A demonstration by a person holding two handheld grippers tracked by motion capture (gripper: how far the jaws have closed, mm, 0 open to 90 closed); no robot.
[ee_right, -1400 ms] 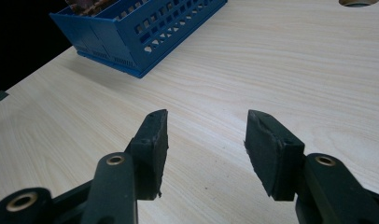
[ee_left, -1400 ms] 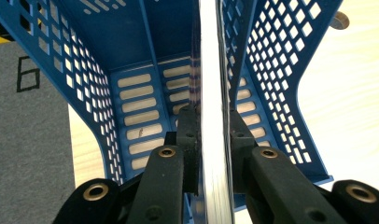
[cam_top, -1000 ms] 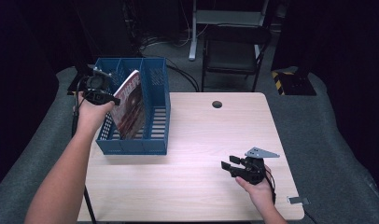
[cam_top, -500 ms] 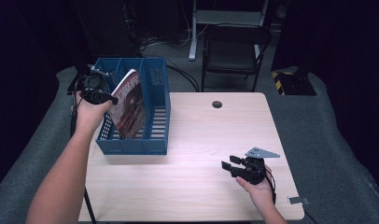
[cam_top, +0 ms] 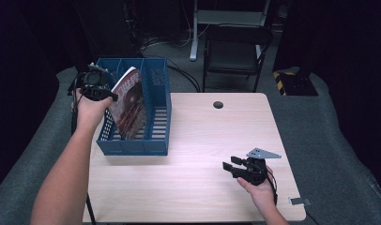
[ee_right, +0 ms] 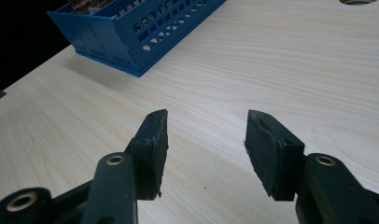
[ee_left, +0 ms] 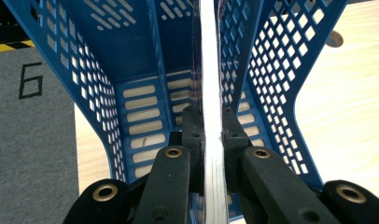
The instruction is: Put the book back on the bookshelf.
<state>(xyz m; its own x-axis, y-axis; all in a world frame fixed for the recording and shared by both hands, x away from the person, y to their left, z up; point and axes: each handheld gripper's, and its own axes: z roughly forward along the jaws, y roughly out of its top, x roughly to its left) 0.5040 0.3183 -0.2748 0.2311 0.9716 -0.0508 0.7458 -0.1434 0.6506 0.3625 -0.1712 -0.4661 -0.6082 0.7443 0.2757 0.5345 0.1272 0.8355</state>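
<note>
Little has shifted since the earlier frames: the left gripper (cam_top: 100, 89) has only eased a touch with its load at the blue rack, while the right gripper (cam_top: 235, 168) has kept its place on the near right of the table.

Seen from above, the thin magazine with a dark red printed cover (cam_top: 128, 104) stands tilted inside the blue perforated plastic file rack (cam_top: 153, 136), which sits on the far left part of the pale wood-grain table (cam_top: 212, 136). The magazine's lower edge is down between the rack's dividers, and its upper edge leans left toward the person's left hand (cam_top: 89, 107), rising above the rack's rim. In the left gripper view the two black jaws are pressed together on the magazine's pale page edge (ee_left: 211, 140), pinching it from both sides, with the rack's blue slotted walls (ee_left: 108, 107) on either side of it and the slotted floor beyond.

In the right gripper view the jaws stand spread apart with nothing between them, bare table (ee_right: 281, 65) showing through the gap (ee_right: 206, 140). The rack's near corner (ee_right: 131, 42) lies well apart, at the far left of that view. From above, that gripper points left and rests low over the table in the person's right hand (cam_top: 260, 193), its grey three-cornered plate on top.

A round hole (cam_top: 218, 104) sits in the tabletop near the far edge.
</note>
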